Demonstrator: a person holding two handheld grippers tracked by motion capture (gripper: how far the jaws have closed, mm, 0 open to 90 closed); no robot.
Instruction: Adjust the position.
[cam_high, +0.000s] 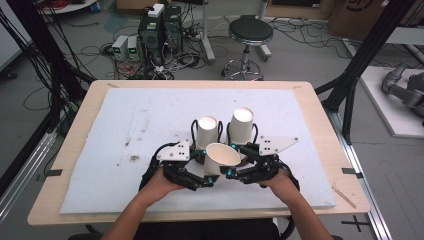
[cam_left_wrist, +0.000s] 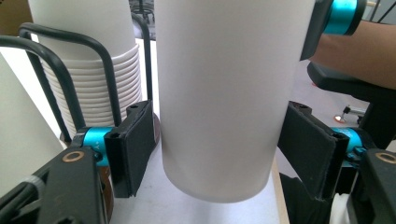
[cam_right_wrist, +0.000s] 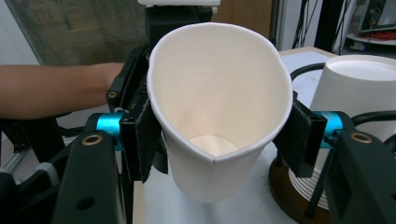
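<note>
The right gripper (cam_right_wrist: 219, 135) squeezes a cup (cam_high: 220, 159) near its rim, denting it oval, just in front of two cup stacks (cam_high: 207, 131) in wire holders. The left gripper (cam_left_wrist: 219, 154) brackets the cup's base, its pads standing clear of it.

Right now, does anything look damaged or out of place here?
Yes: the cup between the right gripper's fingers is squeezed out of round, its rim pinched to a crease at the near side. The mat also carries dark smudges at left.
</note>
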